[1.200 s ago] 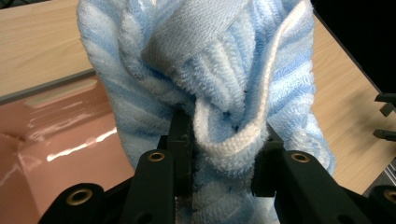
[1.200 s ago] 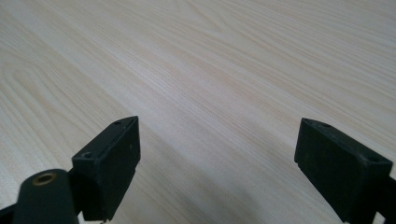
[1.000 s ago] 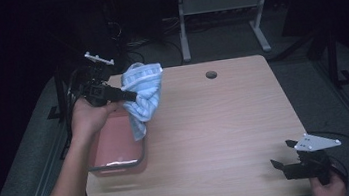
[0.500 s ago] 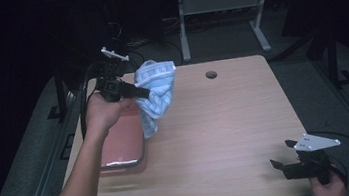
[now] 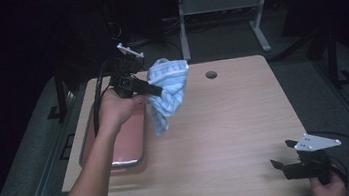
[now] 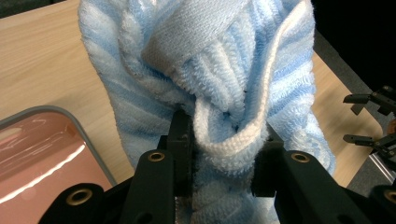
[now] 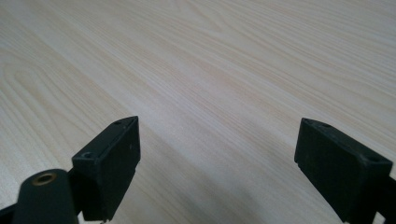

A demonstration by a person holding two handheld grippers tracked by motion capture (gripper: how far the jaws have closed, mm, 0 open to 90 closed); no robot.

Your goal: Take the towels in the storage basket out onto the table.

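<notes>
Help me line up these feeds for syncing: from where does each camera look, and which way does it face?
High view: above the person's side, facing forward and down on the table; forearms, left gripper, right gripper.
Left gripper view: rides that gripper, looks along its jaws clamped on the blue towel.
Right gripper view: looks down along open jaws at bare wood.
Shared: high and left gripper views both show towel and pink tray.

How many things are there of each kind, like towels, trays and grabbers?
Towel, blue and white striped: 1
Tray, pink with a grey rim: 1
Grippers, left gripper and right gripper: 2
Table: 1
Total: 5
</notes>
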